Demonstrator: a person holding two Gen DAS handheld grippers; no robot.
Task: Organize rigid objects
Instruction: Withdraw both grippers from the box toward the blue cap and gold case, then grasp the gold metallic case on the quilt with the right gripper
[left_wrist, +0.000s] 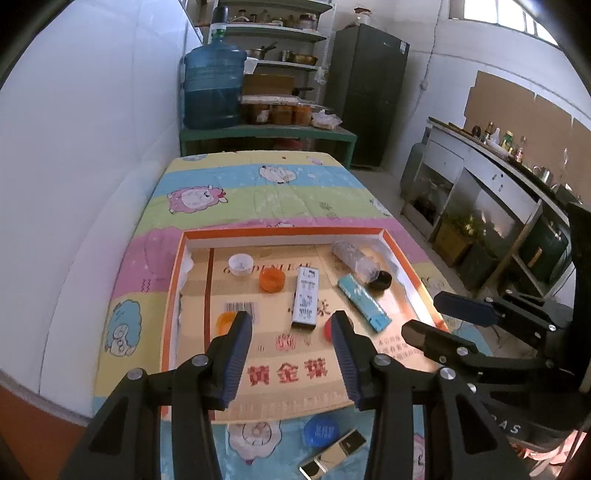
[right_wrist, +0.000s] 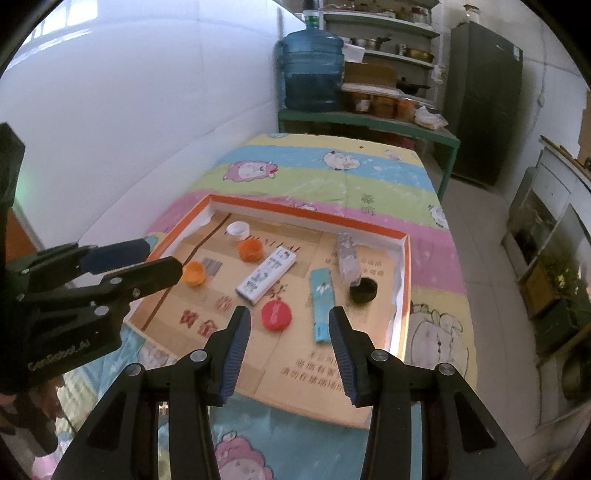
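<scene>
A shallow cardboard tray with an orange rim (left_wrist: 280, 232) (right_wrist: 306, 214) lies on a cartoon-print quilt. In it are a white cap (left_wrist: 240, 264) (right_wrist: 238, 229), two orange caps (left_wrist: 272, 280) (right_wrist: 194, 273), a white box (left_wrist: 306, 297) (right_wrist: 266, 275), a red cap (right_wrist: 276, 314), a teal box (left_wrist: 364, 297) (right_wrist: 320, 304) and a clear bottle (left_wrist: 354, 258) (right_wrist: 347, 258) beside a black cap (left_wrist: 380, 280) (right_wrist: 364, 290). My left gripper (left_wrist: 291, 318) (right_wrist: 164, 256) hovers open over the tray's near left part. To its right, my right gripper (right_wrist: 289, 313) (left_wrist: 421, 313) hangs open. Neither holds anything.
A blue cap (left_wrist: 320, 430) and a small metallic box (left_wrist: 332, 456) lie on the quilt in front of the tray. A white wall runs along the left. Behind the table stand a water jug (left_wrist: 214, 85), shelves with pots and a dark fridge (left_wrist: 365, 96); a counter (left_wrist: 498, 173) lines the right.
</scene>
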